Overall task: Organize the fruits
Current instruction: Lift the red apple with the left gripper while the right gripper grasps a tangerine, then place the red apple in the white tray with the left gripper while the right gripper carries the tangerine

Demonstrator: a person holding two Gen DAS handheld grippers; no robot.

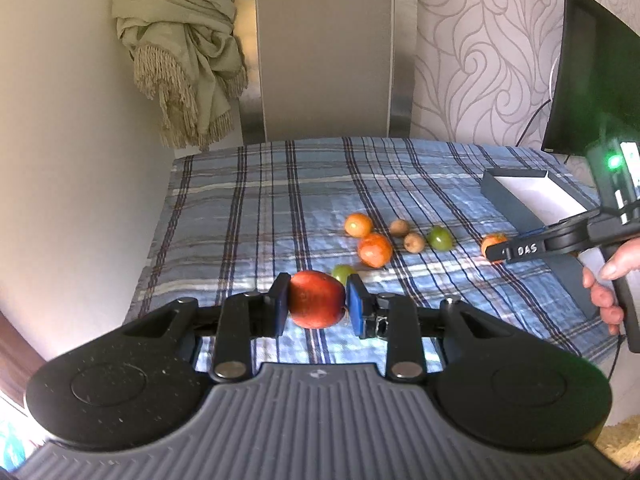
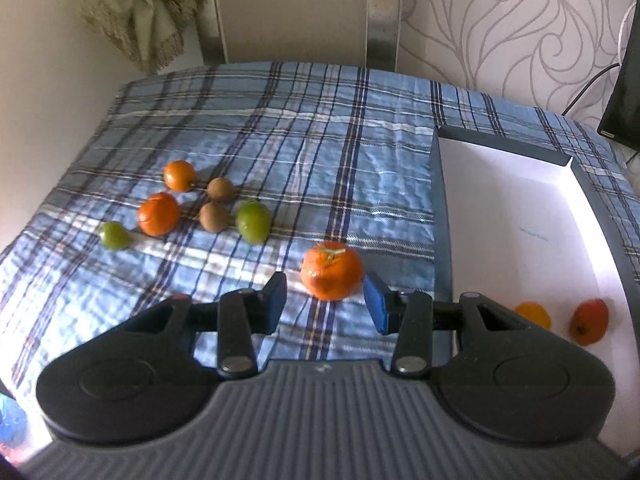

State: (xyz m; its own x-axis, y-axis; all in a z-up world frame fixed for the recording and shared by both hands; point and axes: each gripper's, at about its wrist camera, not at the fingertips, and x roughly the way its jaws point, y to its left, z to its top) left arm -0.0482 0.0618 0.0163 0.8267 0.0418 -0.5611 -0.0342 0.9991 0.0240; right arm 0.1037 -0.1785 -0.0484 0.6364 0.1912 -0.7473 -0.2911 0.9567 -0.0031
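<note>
My left gripper (image 1: 316, 306) is shut on a red apple (image 1: 316, 299) and holds it above the plaid cloth (image 1: 280, 200). My right gripper (image 2: 326, 304) stands open low over the cloth. A mandarin (image 2: 331, 270) lies just ahead of its fingertips, near the right pad and clear of the left one. This mandarin (image 1: 494, 245) also shows in the left wrist view, at the right gripper's tip. To the right lies a dark box with a white inside (image 2: 508, 216), holding a yellow fruit (image 2: 534, 314) and a red-orange fruit (image 2: 589, 321).
Loose on the cloth are two oranges (image 2: 179, 175) (image 2: 158, 214), two kiwis (image 2: 220, 189) (image 2: 214, 217) and two green fruits (image 2: 253, 222) (image 2: 115, 235). A monitor (image 1: 596, 72) stands at the far right. A person's hand (image 1: 608, 280) grips the right tool.
</note>
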